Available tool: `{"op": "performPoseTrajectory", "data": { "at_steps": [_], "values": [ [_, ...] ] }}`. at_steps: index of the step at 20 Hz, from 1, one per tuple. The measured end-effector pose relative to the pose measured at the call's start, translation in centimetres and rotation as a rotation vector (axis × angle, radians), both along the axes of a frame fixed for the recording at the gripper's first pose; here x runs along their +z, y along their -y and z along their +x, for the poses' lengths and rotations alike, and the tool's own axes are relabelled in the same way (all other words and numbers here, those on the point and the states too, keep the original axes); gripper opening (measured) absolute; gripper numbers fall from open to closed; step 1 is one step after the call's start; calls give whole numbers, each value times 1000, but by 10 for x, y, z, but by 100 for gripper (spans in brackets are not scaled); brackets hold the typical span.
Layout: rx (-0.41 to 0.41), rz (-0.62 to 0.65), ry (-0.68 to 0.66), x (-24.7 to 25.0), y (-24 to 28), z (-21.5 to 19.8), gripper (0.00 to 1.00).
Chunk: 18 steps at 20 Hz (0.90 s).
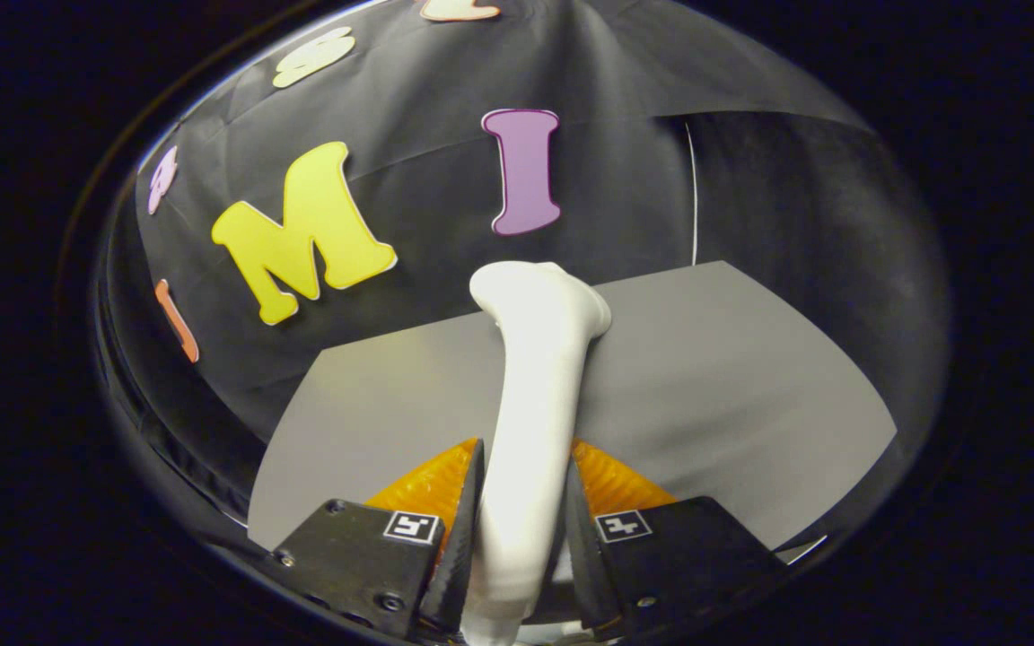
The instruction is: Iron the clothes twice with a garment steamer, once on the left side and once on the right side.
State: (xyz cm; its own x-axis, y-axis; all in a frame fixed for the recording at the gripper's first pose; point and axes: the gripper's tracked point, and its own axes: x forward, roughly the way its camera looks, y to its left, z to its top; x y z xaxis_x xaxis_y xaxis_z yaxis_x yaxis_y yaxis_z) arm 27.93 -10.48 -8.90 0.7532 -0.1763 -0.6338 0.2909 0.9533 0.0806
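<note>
In the gripper view, the gripper [521, 502] is clenched on the white garment steamer [535, 395]: both orange-backed fingers [459, 511] press on its handle from either side. The steamer's body rises from between the fingers and ends in a wider head just beyond them, seen against the grey tabletop [732, 386] and the black cloth wall [625, 161] behind it.

No garment can be made out, so the ironing itself appears not yet begun. To do the step well, the person would likely keep the grip firm so the handle does not twist, bring the head toward the clothes, and run one even pass on the left side, then one on the right.

The steamer's lower end is cut off below the fingers, and the face of its head points away, so its outlets cannot be seen.
</note>
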Motion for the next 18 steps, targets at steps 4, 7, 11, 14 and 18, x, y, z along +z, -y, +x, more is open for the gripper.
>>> {"op": "performPoseTrajectory", "data": {
  "at_steps": [4,7,11,14,18],
  "values": [
    [-16,27,18,1,-7,5,41],
    [-8,-79,83,19,-12,0,36],
    [18,-115,210,58,-46,-25,35],
    [35,-162,279,81,-76,-50,35],
    [31,-193,348,104,-115,-81,35]
  ]
}}
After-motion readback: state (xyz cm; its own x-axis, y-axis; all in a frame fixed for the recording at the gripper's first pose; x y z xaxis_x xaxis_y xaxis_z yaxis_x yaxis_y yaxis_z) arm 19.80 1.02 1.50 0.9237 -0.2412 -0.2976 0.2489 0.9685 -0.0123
